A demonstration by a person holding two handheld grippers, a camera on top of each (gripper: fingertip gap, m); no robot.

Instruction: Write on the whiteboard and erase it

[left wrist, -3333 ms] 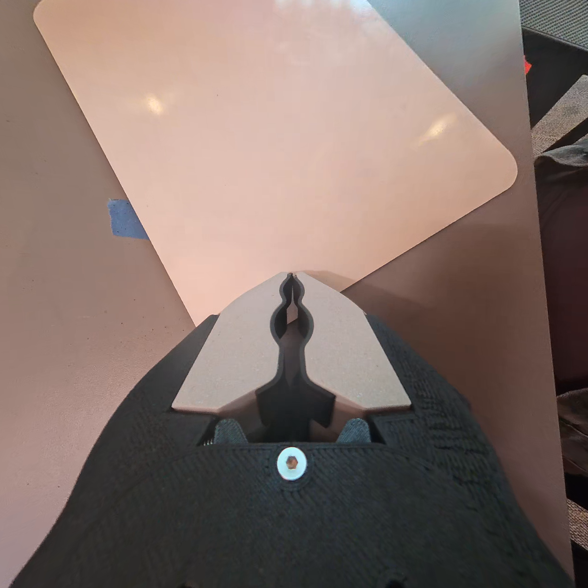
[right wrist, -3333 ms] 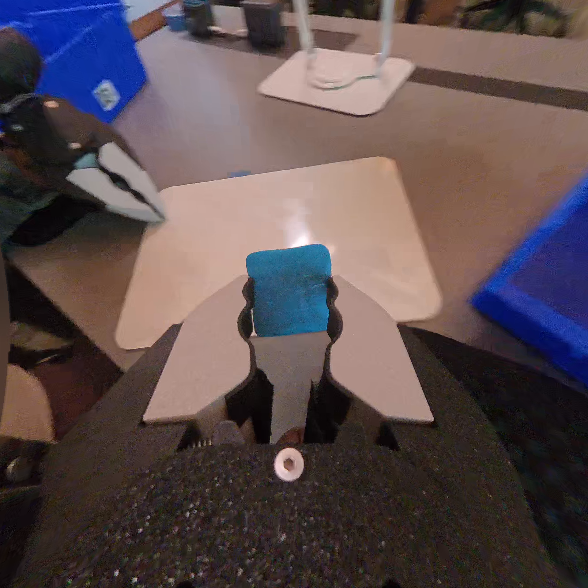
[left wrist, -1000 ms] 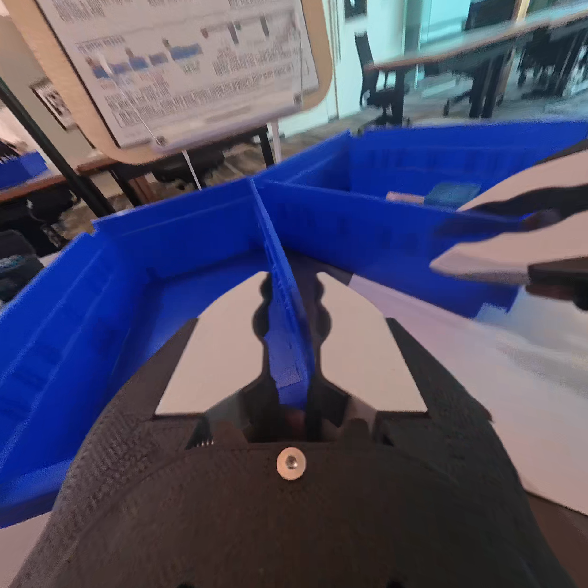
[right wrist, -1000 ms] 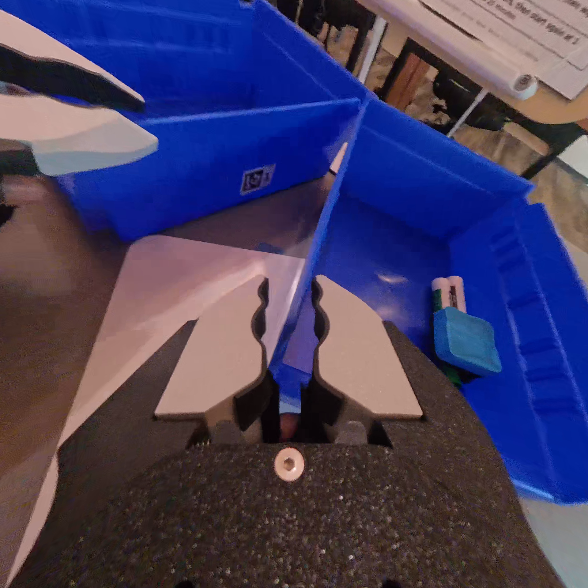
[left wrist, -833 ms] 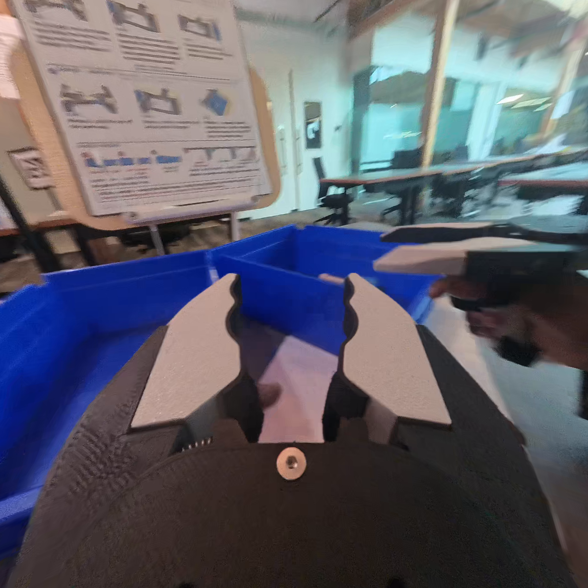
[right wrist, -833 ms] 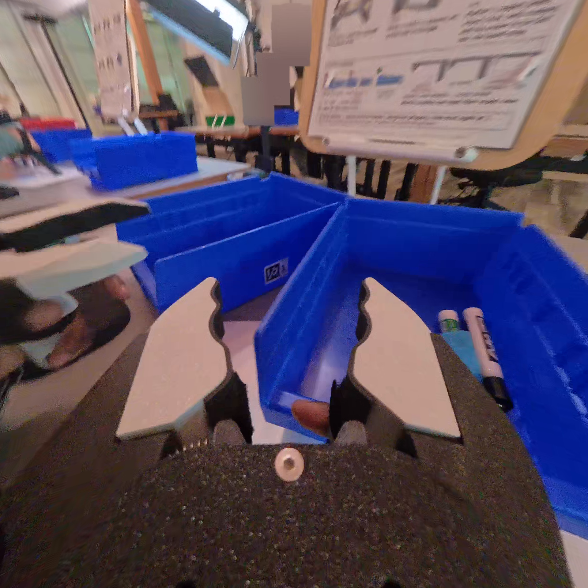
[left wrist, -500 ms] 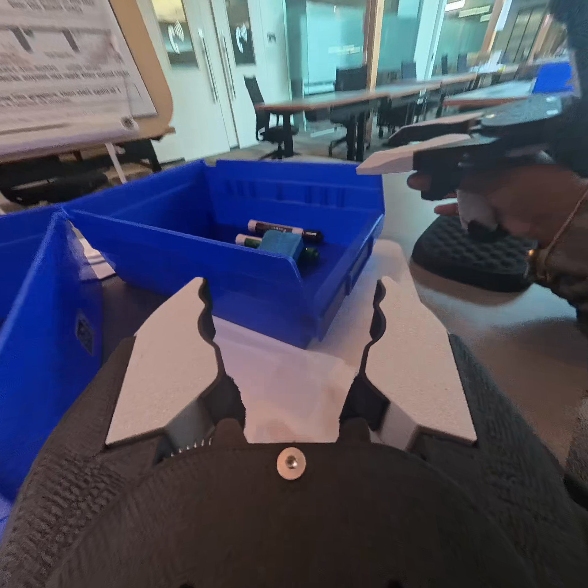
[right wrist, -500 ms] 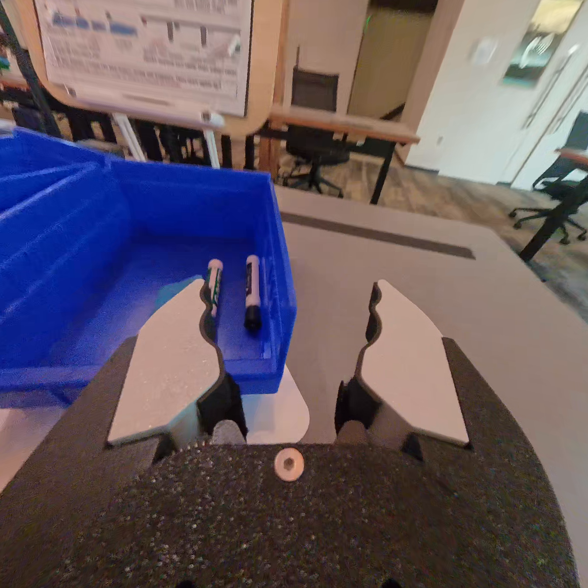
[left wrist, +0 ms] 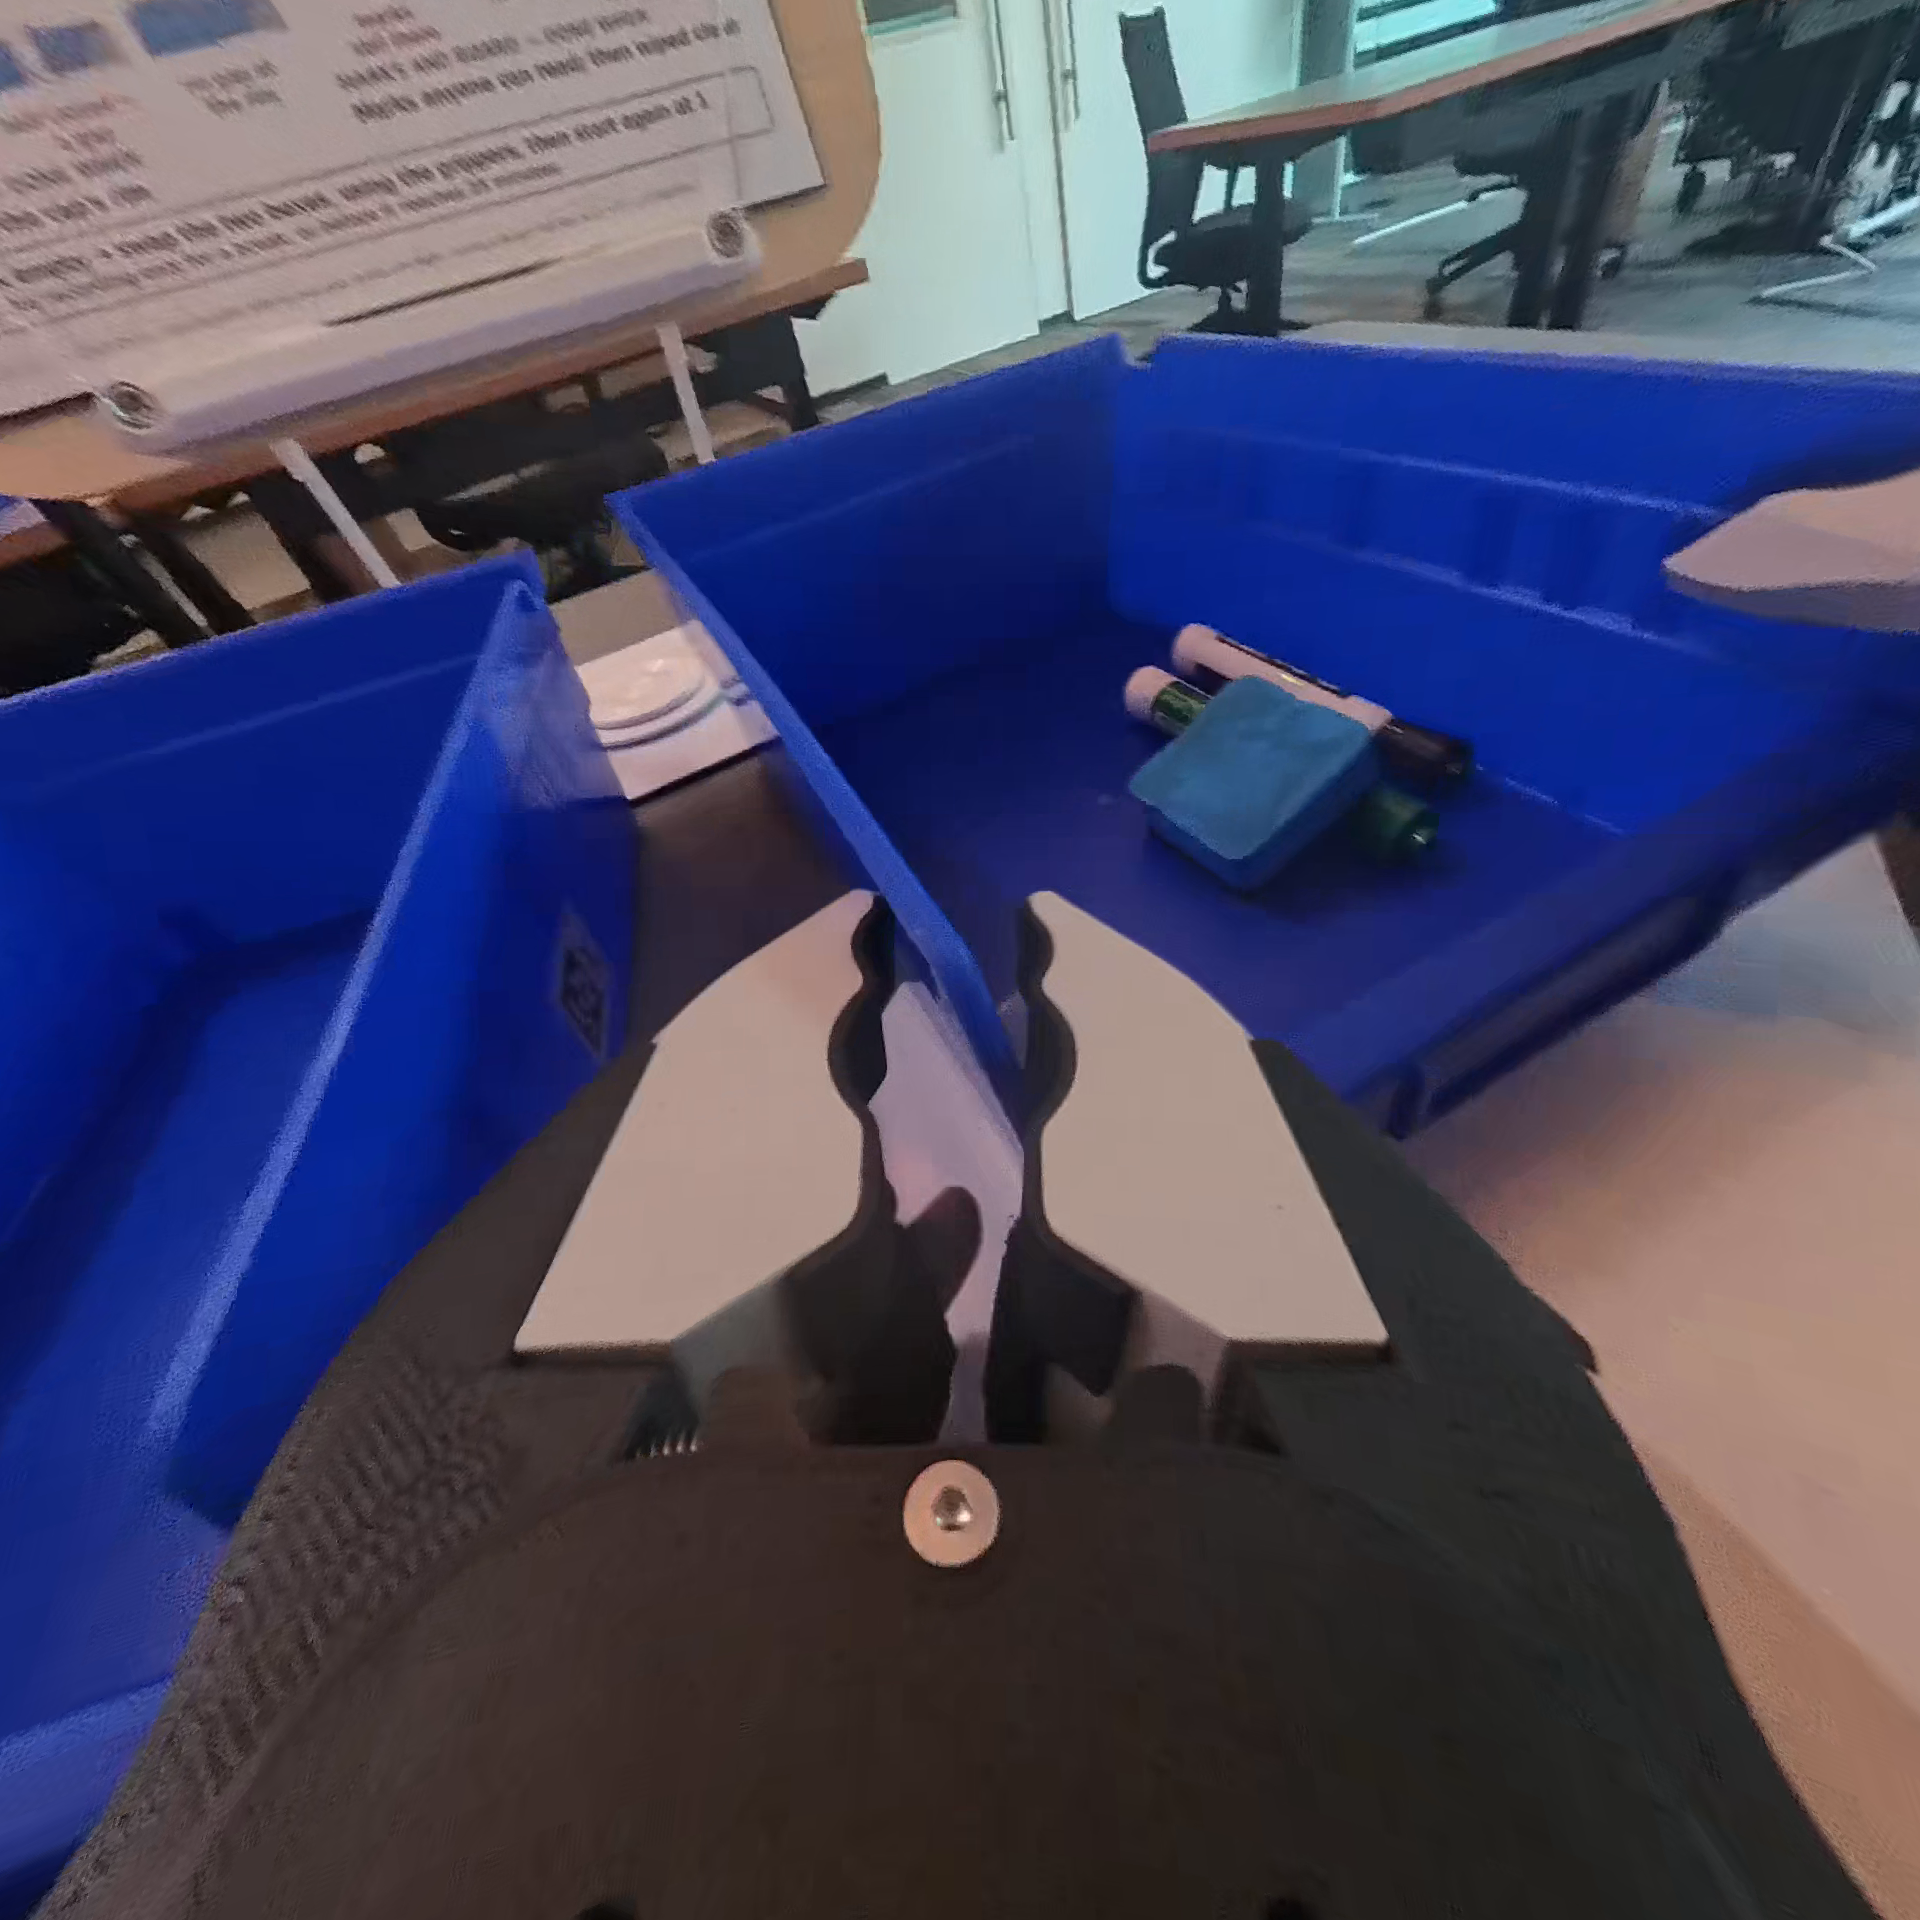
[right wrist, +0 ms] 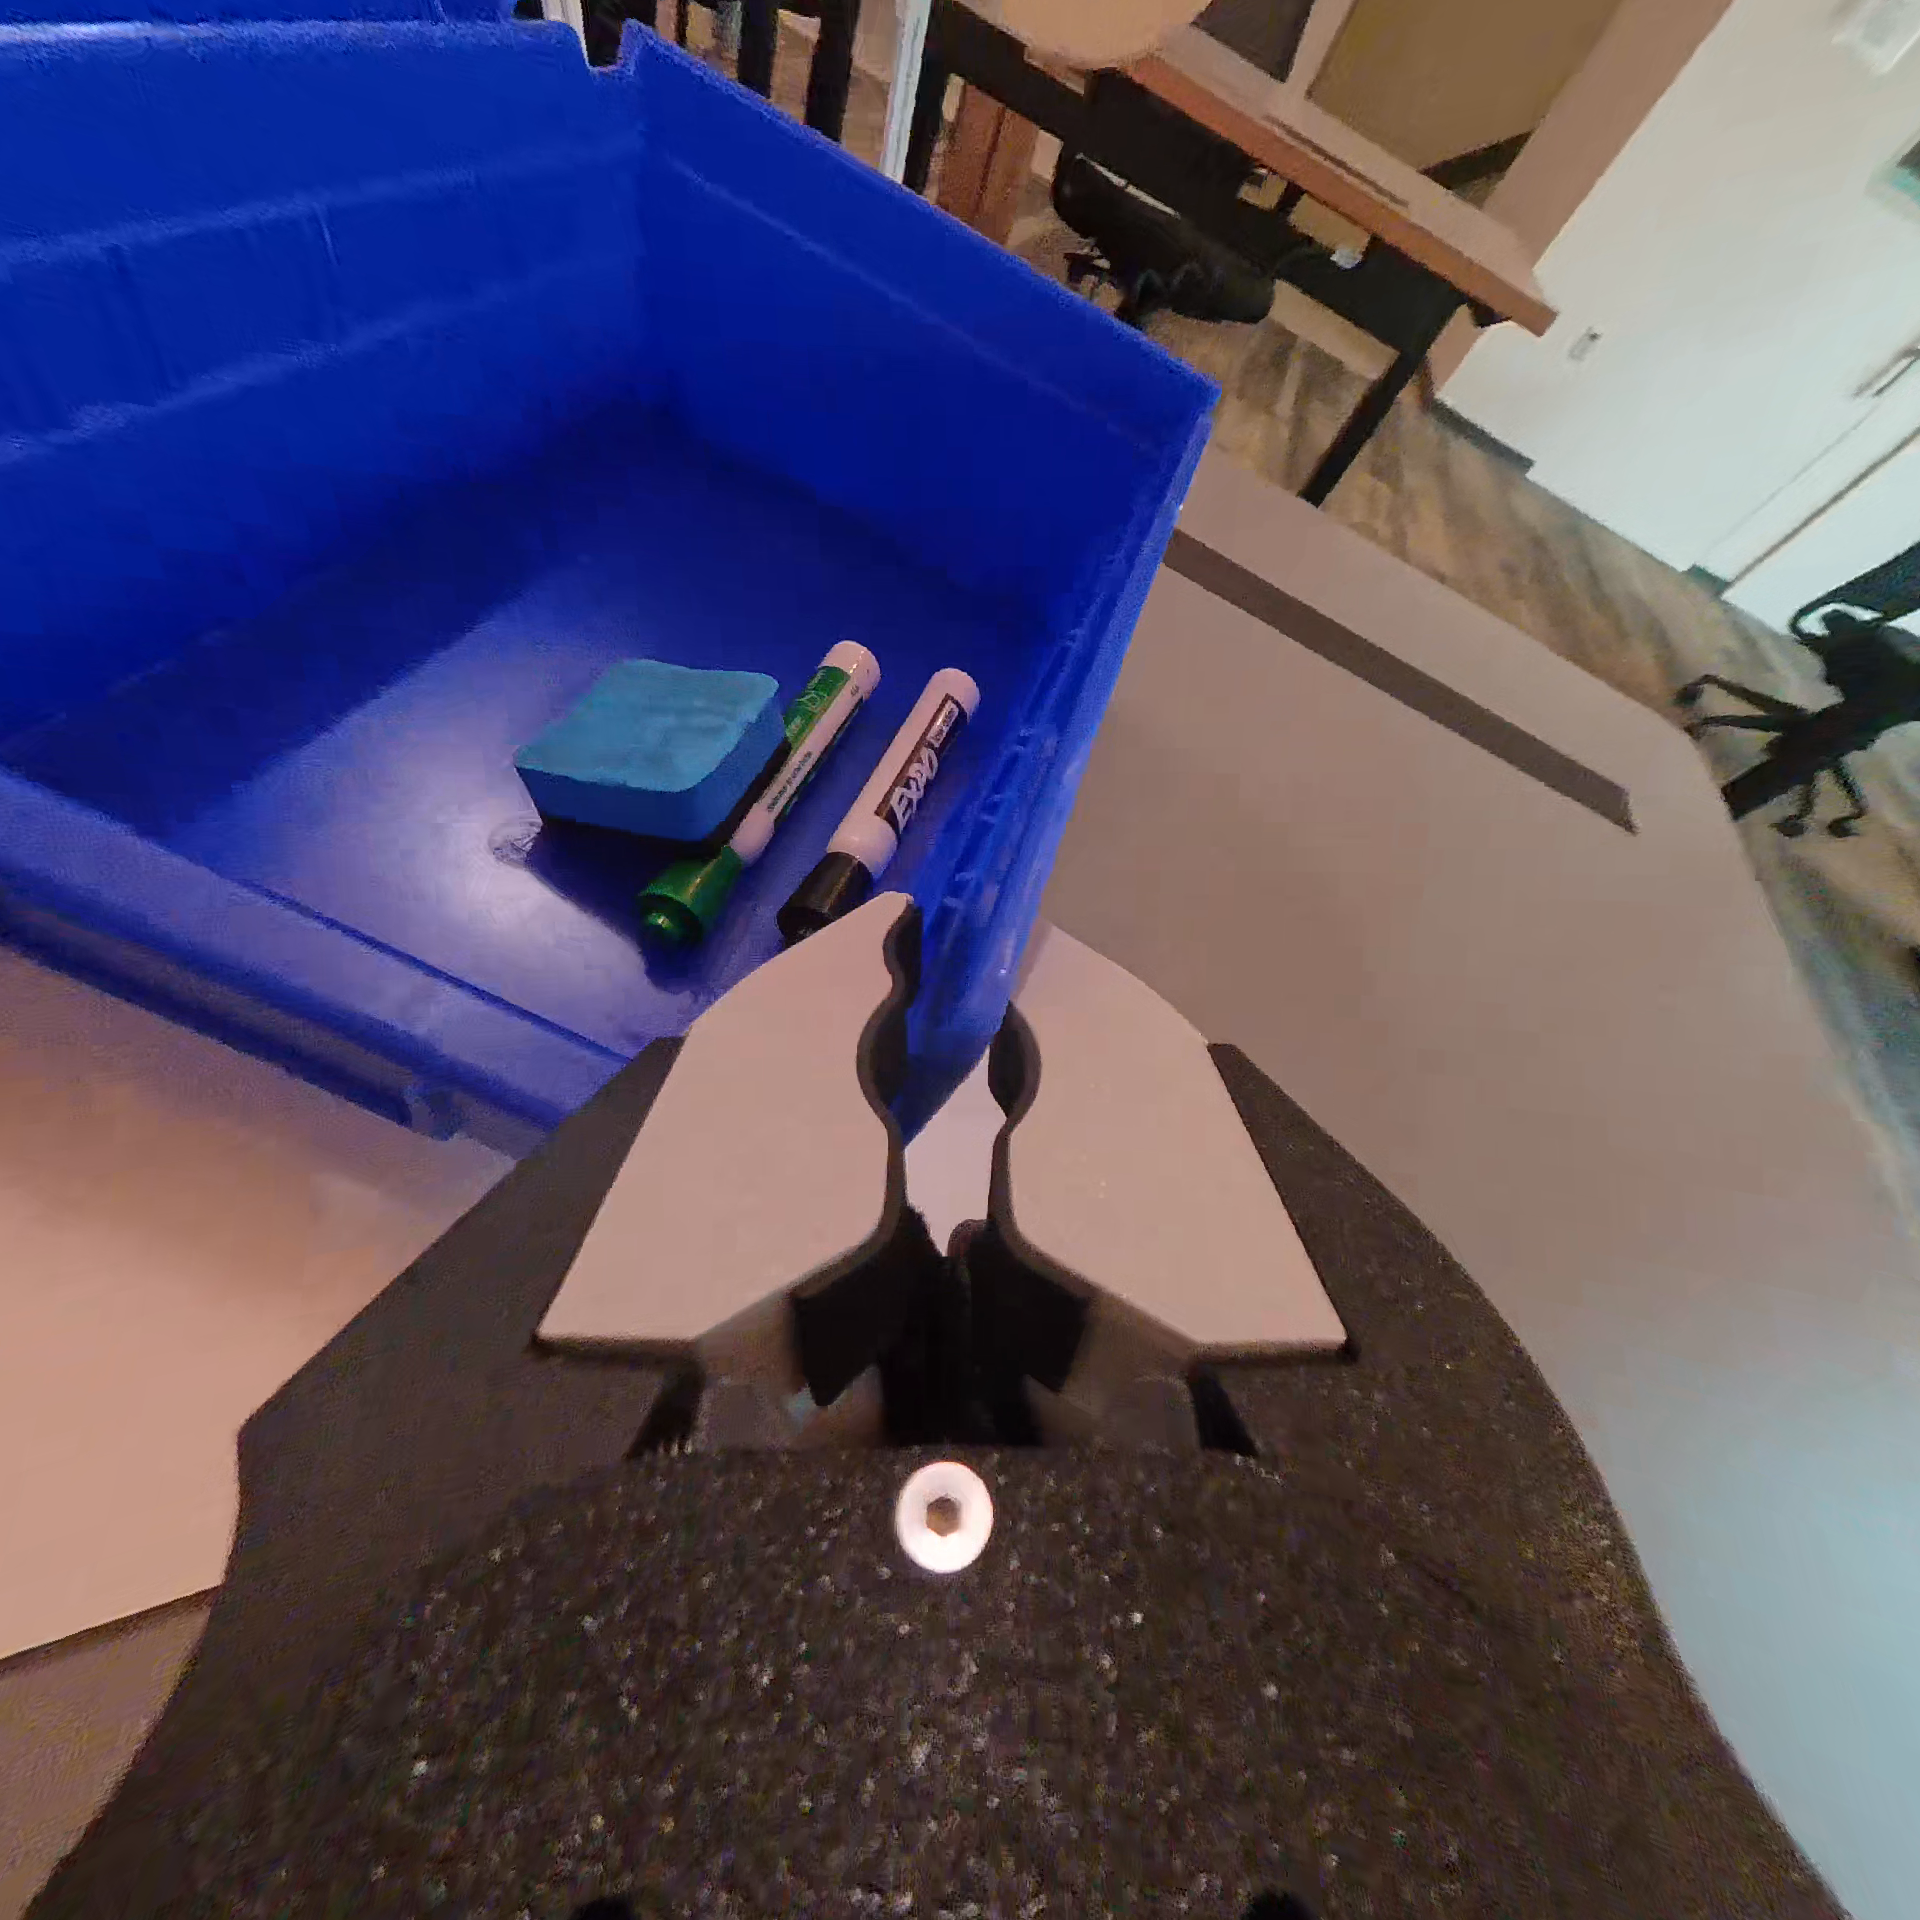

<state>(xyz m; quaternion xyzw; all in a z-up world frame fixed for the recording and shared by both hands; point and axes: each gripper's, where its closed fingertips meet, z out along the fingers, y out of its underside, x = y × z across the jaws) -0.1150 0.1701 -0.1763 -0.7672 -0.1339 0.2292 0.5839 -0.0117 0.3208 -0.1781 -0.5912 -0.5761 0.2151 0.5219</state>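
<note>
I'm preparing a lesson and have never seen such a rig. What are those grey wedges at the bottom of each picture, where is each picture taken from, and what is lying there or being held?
There is no robot: a person holds a two-finger gripper in each hand, with a camera on each looking forward along the grey fingers. One picture is from the left gripper, the other from the right gripper.

Both straddle side walls of the same blue bin, left on its left wall, right on its right wall, apparently gripping it. The bin sits partly on the whiteboard, on a grey table.

Inside lie a blue eraser, a green marker and a black marker. A second blue bin stands to the left.
</note>
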